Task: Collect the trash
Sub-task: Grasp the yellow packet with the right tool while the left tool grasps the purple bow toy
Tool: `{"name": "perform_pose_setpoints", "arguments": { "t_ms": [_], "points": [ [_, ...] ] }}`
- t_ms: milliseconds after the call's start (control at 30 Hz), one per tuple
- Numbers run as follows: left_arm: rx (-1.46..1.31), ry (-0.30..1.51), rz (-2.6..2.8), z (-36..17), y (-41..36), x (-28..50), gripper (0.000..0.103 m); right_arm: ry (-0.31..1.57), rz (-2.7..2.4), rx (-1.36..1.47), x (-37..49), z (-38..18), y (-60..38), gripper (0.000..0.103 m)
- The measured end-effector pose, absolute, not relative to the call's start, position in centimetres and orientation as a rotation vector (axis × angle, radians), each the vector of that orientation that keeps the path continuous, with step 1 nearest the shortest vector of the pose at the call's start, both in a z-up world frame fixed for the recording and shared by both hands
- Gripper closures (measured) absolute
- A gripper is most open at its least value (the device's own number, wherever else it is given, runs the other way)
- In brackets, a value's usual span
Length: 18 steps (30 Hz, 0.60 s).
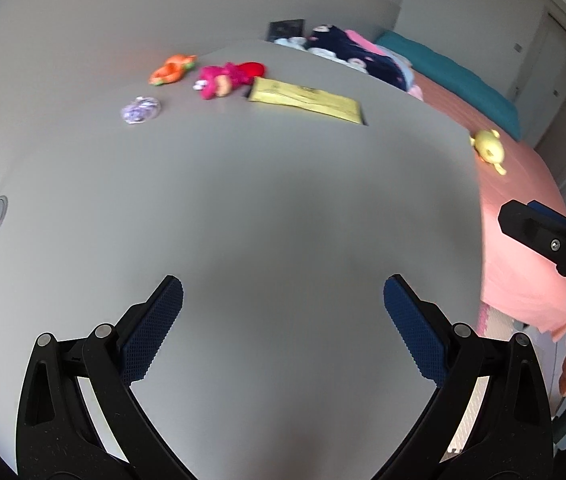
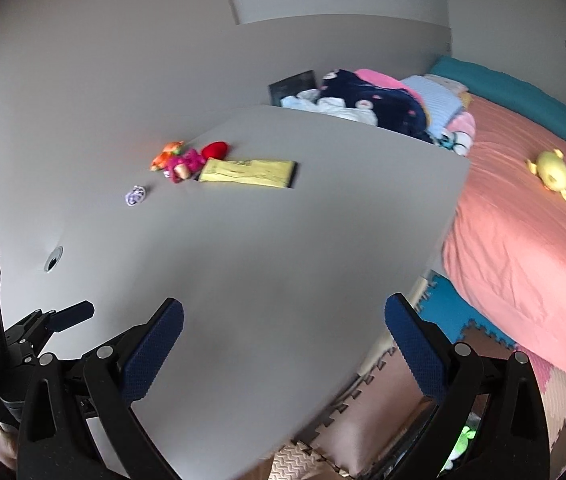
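Both grippers, left gripper [image 1: 283, 320] and right gripper [image 2: 284, 334], gape empty; upper-left, the crumpled wrapper [image 1: 141, 109] is probably light and crushable — pinch its middle.

A smooth grey table [image 2: 283, 260] stands against a plain pale grey wall [image 2: 103, 60], with a round metal cable hole [image 2: 53, 258] near its left edge. Beyond its right edge lies a bed with a salmon-pink sheet [image 2: 523, 240] and a long teal bolster [image 2: 515, 96]. Interlocking foam floor mats [image 2: 383, 412] in blue, beige and pink cover the floor. Soft, even light fills the room.
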<state>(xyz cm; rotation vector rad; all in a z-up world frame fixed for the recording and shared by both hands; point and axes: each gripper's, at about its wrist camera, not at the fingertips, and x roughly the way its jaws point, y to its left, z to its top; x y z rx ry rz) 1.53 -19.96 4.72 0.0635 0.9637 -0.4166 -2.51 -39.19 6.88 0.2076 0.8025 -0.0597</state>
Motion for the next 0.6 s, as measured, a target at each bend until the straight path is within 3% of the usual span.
{"name": "perform_pose_setpoints", "arguments": {
  "t_ms": [600],
  "points": [
    [0.03, 0.994, -0.314, 3.1, -15.1, 10.3, 0.006, 0.857, 0.007, 0.087, 10.1, 4.7, -35.3, 0.004]
  ]
}}
